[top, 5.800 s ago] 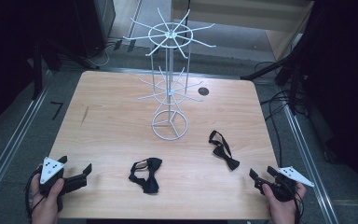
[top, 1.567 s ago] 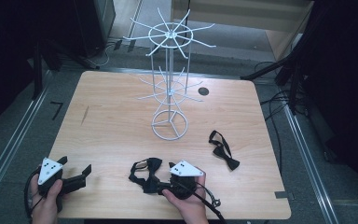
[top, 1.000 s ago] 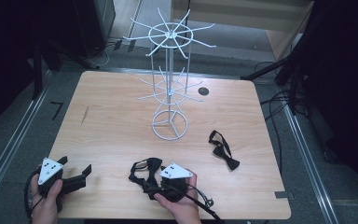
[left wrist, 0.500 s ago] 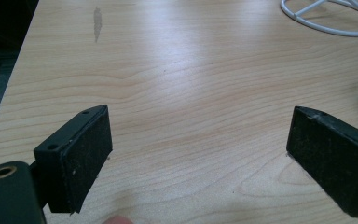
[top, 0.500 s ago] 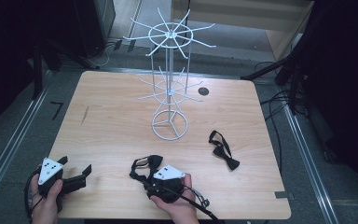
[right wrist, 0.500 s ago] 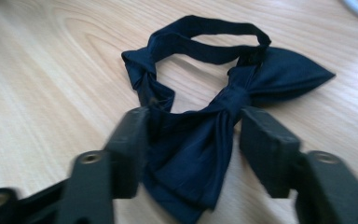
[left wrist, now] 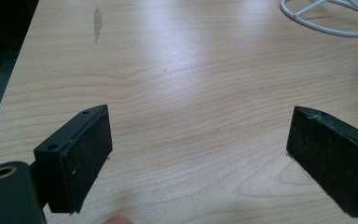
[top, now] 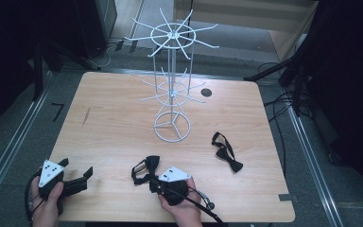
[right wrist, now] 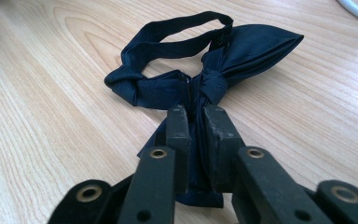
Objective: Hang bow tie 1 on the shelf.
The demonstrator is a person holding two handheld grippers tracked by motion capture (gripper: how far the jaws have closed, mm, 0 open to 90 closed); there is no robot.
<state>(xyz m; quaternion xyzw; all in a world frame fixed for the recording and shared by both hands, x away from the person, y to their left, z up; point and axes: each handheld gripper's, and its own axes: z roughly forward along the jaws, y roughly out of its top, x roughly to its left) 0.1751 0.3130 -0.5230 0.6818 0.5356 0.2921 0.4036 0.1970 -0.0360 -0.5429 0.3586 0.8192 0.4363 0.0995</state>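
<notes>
A: What changed at the right gripper (right wrist: 193, 116)?

B: Its jaws have just been closing, and now they pinch one wing of the near bow tie (right wrist: 186, 86), which lies flat on the table (top: 113, 118) in front of the white wire rack (top: 171, 94), on its left side

A: So the grab is made?

B: I'd say so; lifting toward a rack arm looks next. The left gripper (left wrist: 196, 154) gapes wide, empty, left of that rack; the second bow tie (top: 227, 152) waits to its right
</notes>
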